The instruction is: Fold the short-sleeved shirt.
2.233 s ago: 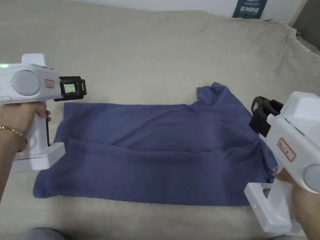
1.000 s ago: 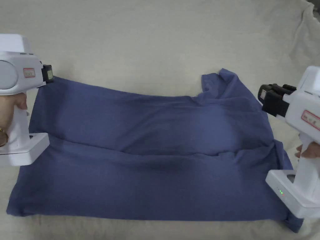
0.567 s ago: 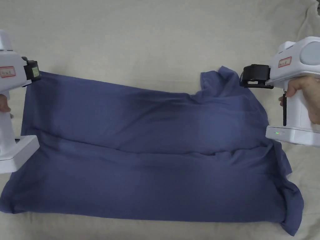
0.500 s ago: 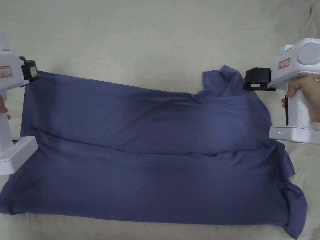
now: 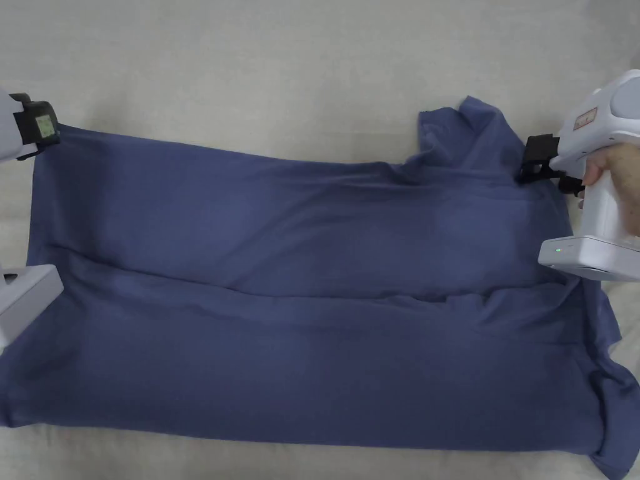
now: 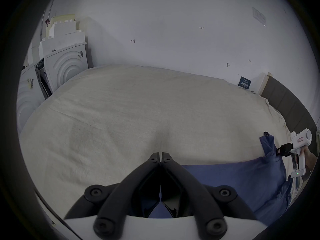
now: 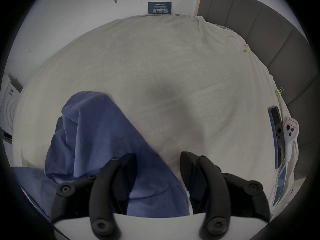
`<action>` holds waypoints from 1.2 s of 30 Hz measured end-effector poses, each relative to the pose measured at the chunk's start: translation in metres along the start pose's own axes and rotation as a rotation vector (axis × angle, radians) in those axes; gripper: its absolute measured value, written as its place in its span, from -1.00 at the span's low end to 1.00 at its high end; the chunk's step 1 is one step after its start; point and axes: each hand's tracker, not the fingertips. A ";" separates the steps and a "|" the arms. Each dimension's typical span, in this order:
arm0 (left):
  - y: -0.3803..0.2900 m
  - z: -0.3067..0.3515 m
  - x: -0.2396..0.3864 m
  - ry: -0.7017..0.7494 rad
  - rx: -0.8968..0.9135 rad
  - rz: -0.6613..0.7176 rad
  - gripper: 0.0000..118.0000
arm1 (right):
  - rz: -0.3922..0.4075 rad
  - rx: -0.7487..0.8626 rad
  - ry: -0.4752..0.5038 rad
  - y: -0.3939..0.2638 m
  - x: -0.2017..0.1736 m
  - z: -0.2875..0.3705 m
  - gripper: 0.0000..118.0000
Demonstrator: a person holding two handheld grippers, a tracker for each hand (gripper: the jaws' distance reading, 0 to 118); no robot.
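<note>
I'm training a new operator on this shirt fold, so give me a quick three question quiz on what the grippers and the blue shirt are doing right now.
1. True or false: the left gripper has its black jaws closed at a far corner of the blue short-sleeved cotton shirt.
2. The right gripper is: A) open, with shirt cloth between its jaws; B) shut on the shirt; C) resting on the beige bed sheet.
3. Fill in: the sleeve beside the right gripper lies ____, not flat.

Key: 1 true; 2 A; 3 bunched up.
</note>
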 end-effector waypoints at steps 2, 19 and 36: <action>-0.001 0.000 -0.002 0.006 -0.005 -0.006 -1.00 | 0.000 0.008 0.014 0.001 -0.001 0.002 -0.49; 0.011 0.027 -0.017 0.006 0.022 0.055 -1.00 | 0.092 0.253 0.129 -0.046 0.035 0.170 -0.99; -0.029 0.111 -0.032 -0.016 0.000 0.042 -1.00 | 0.015 0.231 0.158 -0.209 0.113 0.205 -0.99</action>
